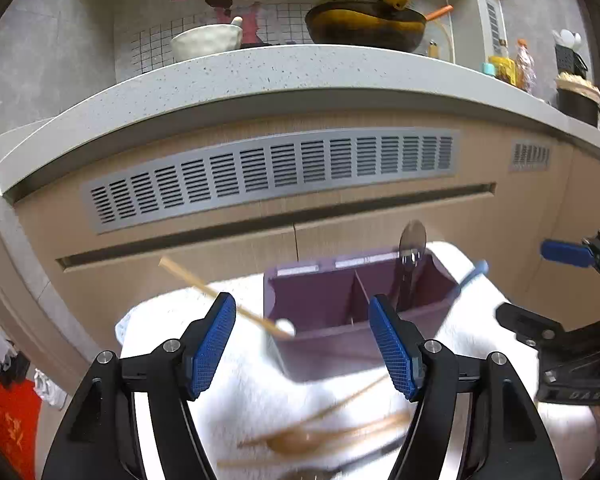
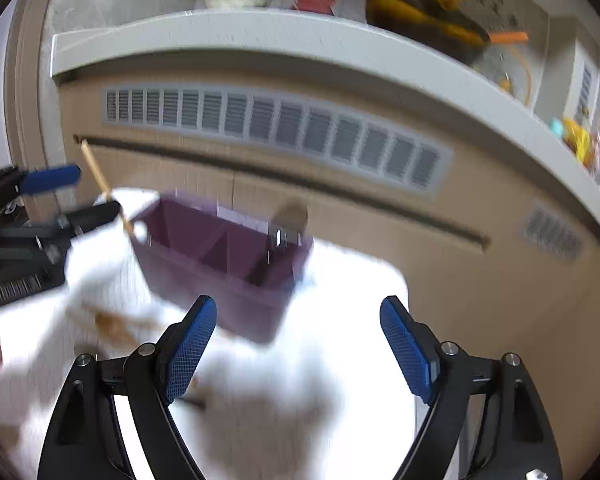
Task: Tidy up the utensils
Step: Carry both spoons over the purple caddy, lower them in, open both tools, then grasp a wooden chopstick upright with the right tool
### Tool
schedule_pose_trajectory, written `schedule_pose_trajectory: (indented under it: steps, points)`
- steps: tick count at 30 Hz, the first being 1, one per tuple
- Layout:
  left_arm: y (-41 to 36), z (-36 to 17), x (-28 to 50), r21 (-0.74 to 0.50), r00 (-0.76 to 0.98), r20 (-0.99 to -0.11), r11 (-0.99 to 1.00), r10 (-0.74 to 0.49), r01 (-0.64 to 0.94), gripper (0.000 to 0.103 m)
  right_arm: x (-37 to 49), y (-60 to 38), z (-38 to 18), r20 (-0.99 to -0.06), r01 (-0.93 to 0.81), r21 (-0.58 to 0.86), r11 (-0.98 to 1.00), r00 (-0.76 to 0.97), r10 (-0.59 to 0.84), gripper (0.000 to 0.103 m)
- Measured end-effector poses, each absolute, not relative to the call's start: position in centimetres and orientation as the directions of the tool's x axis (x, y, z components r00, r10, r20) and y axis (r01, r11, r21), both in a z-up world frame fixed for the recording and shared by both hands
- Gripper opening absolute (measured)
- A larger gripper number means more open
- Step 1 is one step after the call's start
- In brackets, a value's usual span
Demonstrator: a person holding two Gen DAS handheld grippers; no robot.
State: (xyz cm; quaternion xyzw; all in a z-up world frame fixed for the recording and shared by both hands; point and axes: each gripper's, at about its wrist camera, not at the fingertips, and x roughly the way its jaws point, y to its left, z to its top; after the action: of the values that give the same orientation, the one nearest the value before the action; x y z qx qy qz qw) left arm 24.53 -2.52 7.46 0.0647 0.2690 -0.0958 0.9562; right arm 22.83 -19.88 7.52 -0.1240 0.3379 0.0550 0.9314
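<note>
A purple two-compartment utensil holder [image 1: 340, 320] stands on a white towel [image 1: 236, 392]. A metal spoon [image 1: 411, 248] stands upright in its right compartment. A wooden chopstick [image 1: 220, 296] leans over the holder's left rim. My left gripper [image 1: 302, 344] is open, its jaws either side of the holder's near wall. Several wooden chopsticks and a wooden spoon [image 1: 300, 438] lie blurred on the towel below it. In the right wrist view the holder [image 2: 220, 264] sits ahead, and my right gripper [image 2: 298, 348] is open and empty above the towel [image 2: 340, 320]. The left gripper shows at the left edge [image 2: 40, 200].
A speckled grey counter [image 1: 260, 68] runs above beige cabinet fronts with a vent grille [image 1: 276, 172]. On it are a white bowl [image 1: 206, 40], a dark pan with a yellow handle [image 1: 364, 24], bottles and a black pot at the right. The right gripper shows at the right edge [image 1: 568, 288].
</note>
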Motion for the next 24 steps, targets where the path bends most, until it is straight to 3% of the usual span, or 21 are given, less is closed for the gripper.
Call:
schedule_pose_trajectory:
  steps: [5, 11, 15, 20, 24]
  points:
    - [-1.5, 5.8, 21.7, 0.025, 0.806, -0.566, 0.974, -0.172, 0.225, 0.072, 19.9, -22.9, 3.7, -0.734, -0.120, -0.209, 0.971, 0.675, -0.075, 0.080]
    - [-0.8, 2.3, 19.7, -0.013, 0.739, -0.651, 0.976, -0.174, 0.219, 0.074, 15.6, -25.4, -0.2, -0.844, -0.098, -0.065, 0.993, 0.536, -0.003, 0.078]
    - [0.0, 0.1, 17.9, -0.042, 0.690, -0.700, 0.974, -0.187, 0.222, 0.078, 13.8, -26.2, -1.8, -0.867, -0.042, 0.034, 0.999, 0.497, 0.050, 0.077]
    - [2.3, -1.7, 16.3, -0.062, 0.669, -0.724, 0.982, -0.168, 0.180, 0.080, 13.9, -25.6, -4.0, -0.885, -0.018, 0.108, 0.994, 0.454, 0.104, 0.048]
    - [4.6, -2.7, 16.3, -0.094, 0.646, -0.748, 0.987, -0.154, 0.127, 0.080, 15.5, -23.4, -5.5, -0.897, -0.054, 0.088, 0.995, 0.430, 0.102, 0.034]
